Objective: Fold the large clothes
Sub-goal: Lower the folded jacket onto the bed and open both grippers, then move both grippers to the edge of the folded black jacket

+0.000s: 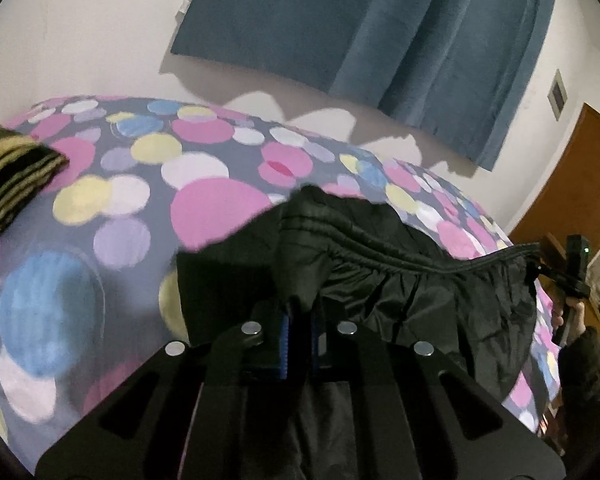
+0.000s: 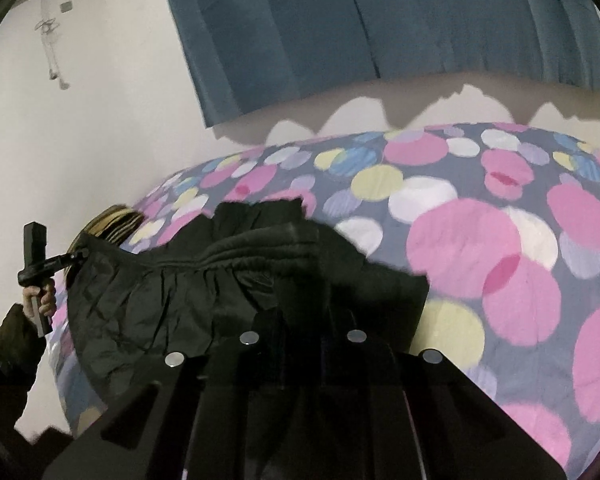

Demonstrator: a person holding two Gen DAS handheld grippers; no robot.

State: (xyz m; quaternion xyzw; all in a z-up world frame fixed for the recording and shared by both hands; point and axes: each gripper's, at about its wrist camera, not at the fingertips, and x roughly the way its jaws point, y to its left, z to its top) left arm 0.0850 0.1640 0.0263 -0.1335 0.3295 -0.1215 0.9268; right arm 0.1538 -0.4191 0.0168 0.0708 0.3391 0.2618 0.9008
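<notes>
Garment: black trousers point(image 1: 420, 292), thin, soft, slippery I judged; limp between grips.
Hold: waistband point(image 1: 432, 258), one corner each side.
Left gripper point(image 1: 298, 320): I had it clamped on the left corner.
Right gripper point(image 2: 300, 320): clamped on the right corner.
Place: trousers hung in front of me, above the bed point(image 1: 120, 184).

Dim indoor light, soft motion blur, strong fisheye bending, dark corners.
</notes>
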